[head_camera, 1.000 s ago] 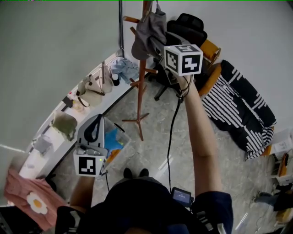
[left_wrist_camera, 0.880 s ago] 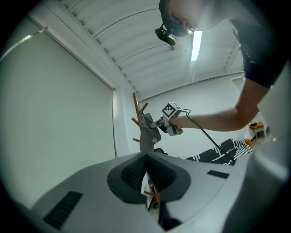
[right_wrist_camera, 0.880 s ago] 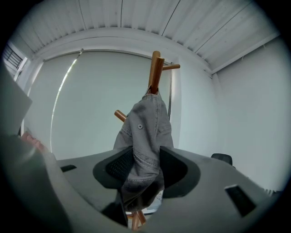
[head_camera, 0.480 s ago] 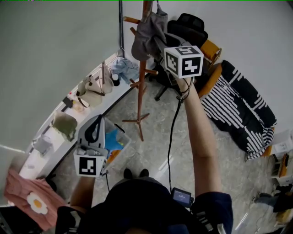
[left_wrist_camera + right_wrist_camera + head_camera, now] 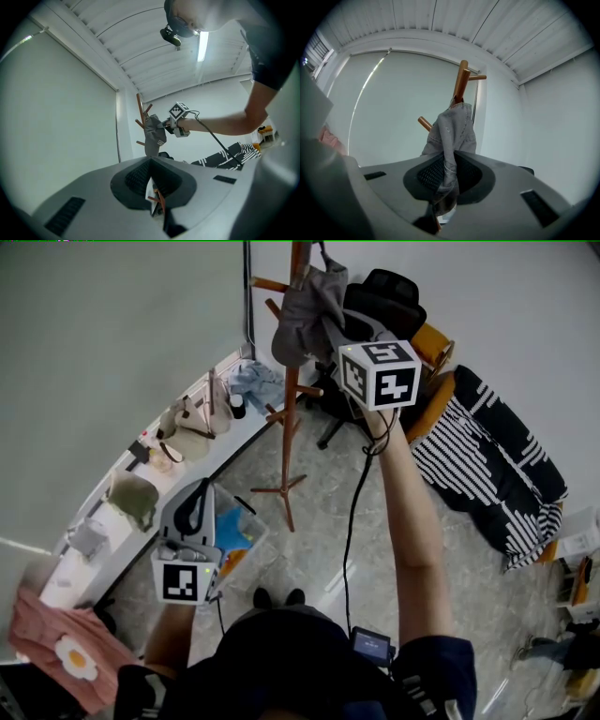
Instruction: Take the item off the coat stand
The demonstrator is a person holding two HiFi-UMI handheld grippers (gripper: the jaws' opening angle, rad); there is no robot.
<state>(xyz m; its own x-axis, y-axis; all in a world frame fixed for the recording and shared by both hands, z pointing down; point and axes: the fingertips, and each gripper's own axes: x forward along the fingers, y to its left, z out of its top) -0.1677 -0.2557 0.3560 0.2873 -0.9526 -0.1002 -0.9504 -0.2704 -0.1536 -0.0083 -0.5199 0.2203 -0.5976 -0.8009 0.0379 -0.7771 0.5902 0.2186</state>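
A grey garment (image 5: 305,310) hangs from the upper pegs of a wooden coat stand (image 5: 289,418). My right gripper (image 5: 339,331) is raised to it at arm's length. Its jaws have just been closing, with a fold of the cloth between them. In the right gripper view the grey garment (image 5: 452,131) runs down into the right gripper (image 5: 449,173), pinched between the pads, with the coat stand (image 5: 461,79) behind. My left gripper (image 5: 192,507) stays low by my waist, its jaws together and holding nothing. The left gripper view shows the garment (image 5: 154,136) from afar, beyond the left gripper (image 5: 152,187).
A black office chair (image 5: 384,292) and a striped sofa (image 5: 492,460) stand beyond the stand. A white ledge (image 5: 112,521) along the left wall carries bags and clothes. A clear box (image 5: 234,526) sits on the floor near my left gripper. A pink cloth (image 5: 61,648) lies lower left.
The right gripper's cube has shifted slightly toward me and rolled a little, and the garment's lower edge has followed it. The left gripper has not moved.
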